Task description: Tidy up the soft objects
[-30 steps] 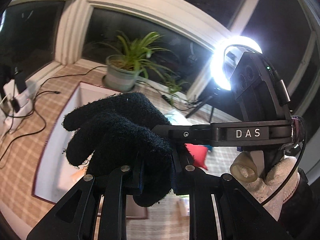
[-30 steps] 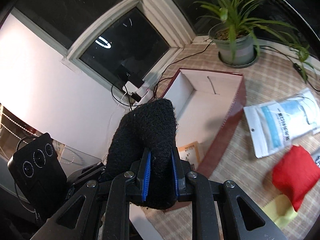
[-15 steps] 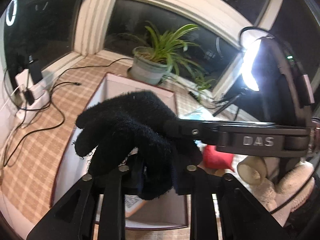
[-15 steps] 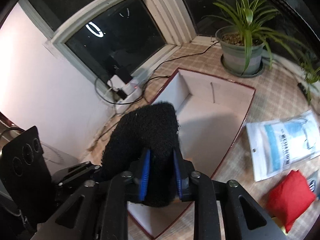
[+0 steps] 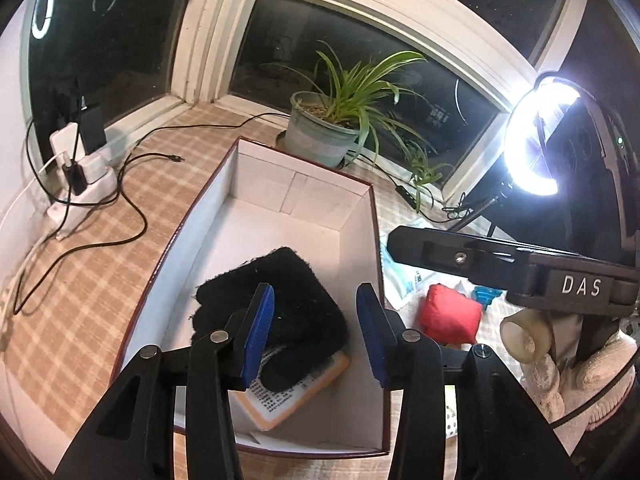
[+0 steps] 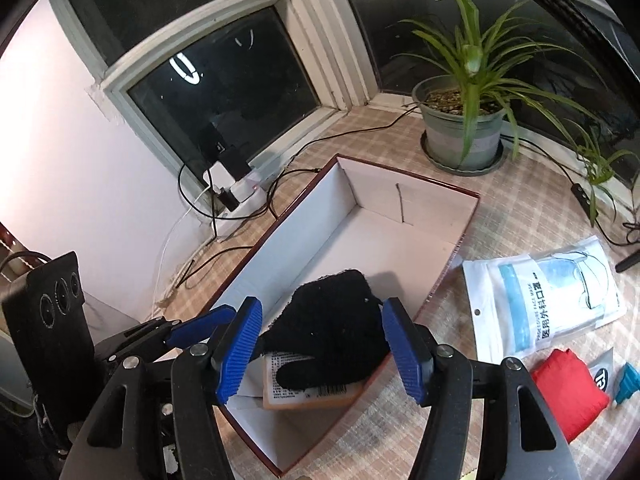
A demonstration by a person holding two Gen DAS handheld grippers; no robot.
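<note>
A black fuzzy glove (image 5: 280, 304) lies inside the open white box with a dark red rim (image 5: 296, 196), partly on an orange packet (image 5: 296, 392). The glove (image 6: 332, 332), box (image 6: 404, 208) and packet (image 6: 316, 396) also show in the right wrist view. My left gripper (image 5: 316, 332) is open and empty above the glove. My right gripper (image 6: 324, 352) is open and empty over the same glove. A red soft pouch (image 5: 450, 314) lies on the table right of the box, also in the right wrist view (image 6: 560, 392).
A face mask packet (image 6: 548, 300) lies right of the box. A potted plant (image 5: 324, 136) stands behind it. Power strip with chargers and cables (image 5: 76, 168) sits at the left. A bright ring light (image 5: 536, 140) stands at right. A blue item (image 6: 626, 384) lies by the pouch.
Both grippers held the black glove above the box. Both have opened and the glove has dropped into the box onto the orange packet.
</note>
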